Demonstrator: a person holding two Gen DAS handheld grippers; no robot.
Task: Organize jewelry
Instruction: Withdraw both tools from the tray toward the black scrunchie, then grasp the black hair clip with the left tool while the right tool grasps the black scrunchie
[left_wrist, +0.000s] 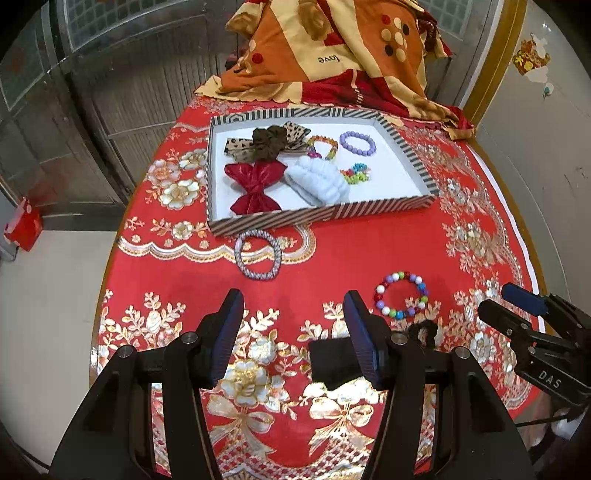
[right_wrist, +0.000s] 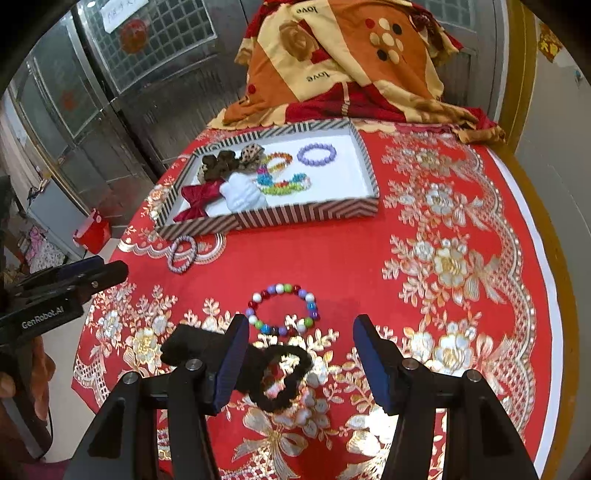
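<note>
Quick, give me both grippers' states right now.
Left gripper: open, holding nothing.
Right gripper: open, holding nothing; the black scrunchie lies on the tablecloth between its fingers.

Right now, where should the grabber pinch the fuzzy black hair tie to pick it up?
Come from above. The black hair tie lies flat on the red tablecloth as an open loop, so straddle one side of the ring, one finger inside and one outside. The open right gripper is already around it.

We see each hand-held gripper built of matte black struts with round silver screws and ribbed dark-blue pads; the left hand-held gripper (left_wrist: 293, 314) reads "GenRobot.AI", the right hand-held gripper (right_wrist: 299, 338) "DAS".
</note>
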